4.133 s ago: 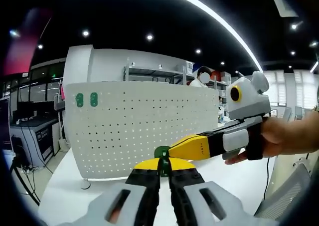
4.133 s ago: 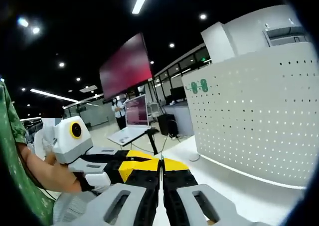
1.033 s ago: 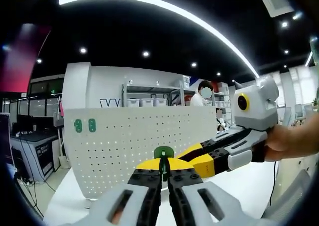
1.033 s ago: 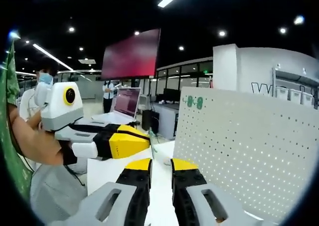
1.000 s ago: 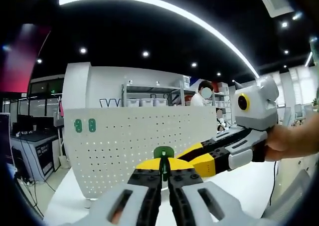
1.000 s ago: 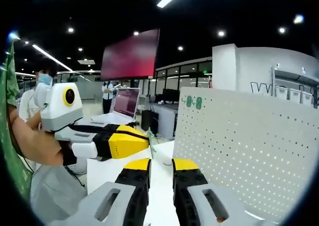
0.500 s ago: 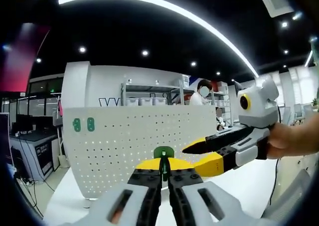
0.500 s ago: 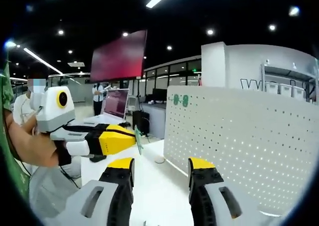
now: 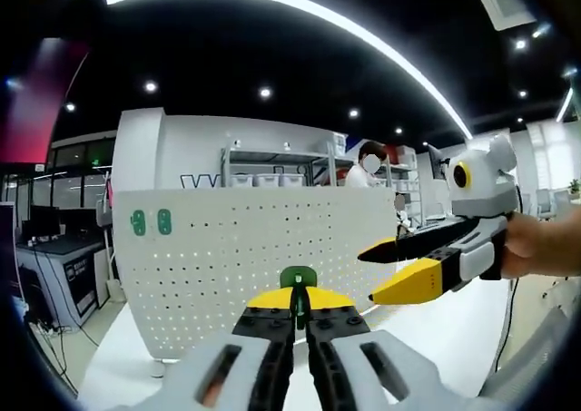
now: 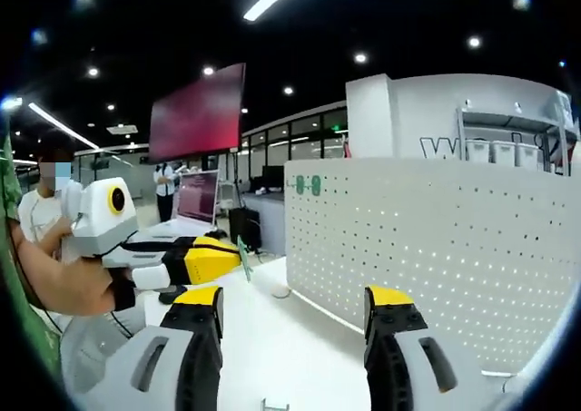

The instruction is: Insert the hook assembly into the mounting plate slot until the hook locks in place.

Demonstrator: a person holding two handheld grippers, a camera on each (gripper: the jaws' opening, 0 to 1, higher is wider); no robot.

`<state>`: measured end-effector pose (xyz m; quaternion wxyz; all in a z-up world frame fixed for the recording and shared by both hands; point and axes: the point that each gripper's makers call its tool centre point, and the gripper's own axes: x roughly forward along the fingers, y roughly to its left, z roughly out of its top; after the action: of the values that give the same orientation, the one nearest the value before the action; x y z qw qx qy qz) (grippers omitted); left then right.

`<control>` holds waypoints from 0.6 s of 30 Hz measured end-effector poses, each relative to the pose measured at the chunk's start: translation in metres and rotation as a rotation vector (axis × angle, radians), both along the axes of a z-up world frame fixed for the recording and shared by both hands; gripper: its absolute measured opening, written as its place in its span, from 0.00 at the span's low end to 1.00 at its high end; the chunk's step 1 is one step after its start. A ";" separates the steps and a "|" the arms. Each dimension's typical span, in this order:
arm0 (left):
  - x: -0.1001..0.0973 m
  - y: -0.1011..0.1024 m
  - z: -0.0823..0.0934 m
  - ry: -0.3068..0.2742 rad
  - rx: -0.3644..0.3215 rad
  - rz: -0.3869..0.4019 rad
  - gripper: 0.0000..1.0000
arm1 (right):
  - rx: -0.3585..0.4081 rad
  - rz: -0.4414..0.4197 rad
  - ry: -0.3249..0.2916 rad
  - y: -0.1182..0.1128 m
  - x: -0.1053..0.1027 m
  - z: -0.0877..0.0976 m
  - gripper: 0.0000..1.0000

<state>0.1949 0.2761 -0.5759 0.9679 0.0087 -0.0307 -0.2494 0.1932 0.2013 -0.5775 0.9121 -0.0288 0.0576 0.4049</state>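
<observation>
pegboard point(image 9: 263, 248): white, dotted | hook point(image 9: 296, 278): green | tongs point(image 9: 295, 304): yellow-black

Matt white perforated mounting plate point(image 9: 245, 248); glossy green plastic hook point(image 9: 296, 279); smooth white table point(image 10: 290, 347).

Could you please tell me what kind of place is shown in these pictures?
Probably an open-plan office or lab workspace. A white pegboard stands on a white table, a laptop sits open behind it, shelves with storage bins line the back wall, and a large red display screen hangs overhead.
</observation>
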 end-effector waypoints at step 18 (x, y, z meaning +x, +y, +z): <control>0.085 0.046 0.050 -0.080 -0.023 0.154 0.03 | 0.000 -0.015 0.015 -0.047 0.003 0.024 0.64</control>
<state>0.2797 0.3224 -0.5256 0.9822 0.0097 -0.0713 -0.1733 0.1959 0.1539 -0.5536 0.9145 -0.0252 0.0648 0.3985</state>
